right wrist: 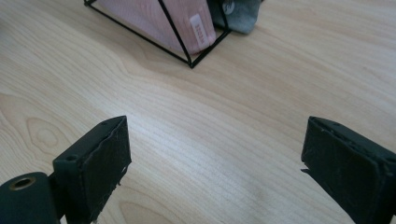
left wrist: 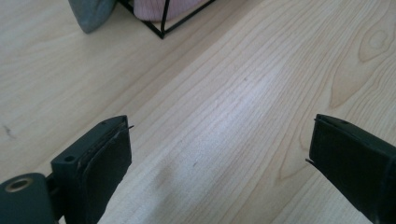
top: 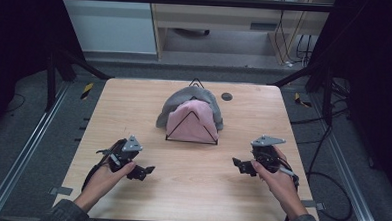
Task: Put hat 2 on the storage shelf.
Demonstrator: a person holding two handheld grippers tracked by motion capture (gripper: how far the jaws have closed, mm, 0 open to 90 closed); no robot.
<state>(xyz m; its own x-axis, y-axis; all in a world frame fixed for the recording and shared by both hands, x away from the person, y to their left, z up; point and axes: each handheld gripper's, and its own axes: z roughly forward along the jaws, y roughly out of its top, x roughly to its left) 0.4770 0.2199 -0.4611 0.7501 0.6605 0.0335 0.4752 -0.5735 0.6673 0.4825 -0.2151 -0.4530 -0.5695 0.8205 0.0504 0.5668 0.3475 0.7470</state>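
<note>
Our left claw [top: 144, 172] hovered wide open and empty over the pale wooden worktop [top: 190, 190]. Mid-worktop, pink [top: 191, 121] and grey cloths [top: 182, 101] hung untouched on a black triangular wire rack [top: 192, 135]. Our right claw [top: 240, 166] gaped empty too; everything remained undone.

The high view is dim and a little soft, its sides falling into near-black while the counter [top: 192, 160] stands evenly lit from above. Both gripper views are far brighter, with a pale sheen on the wood. The near fingers [left wrist: 100, 163] look blurred, casting faint shadows.
</note>
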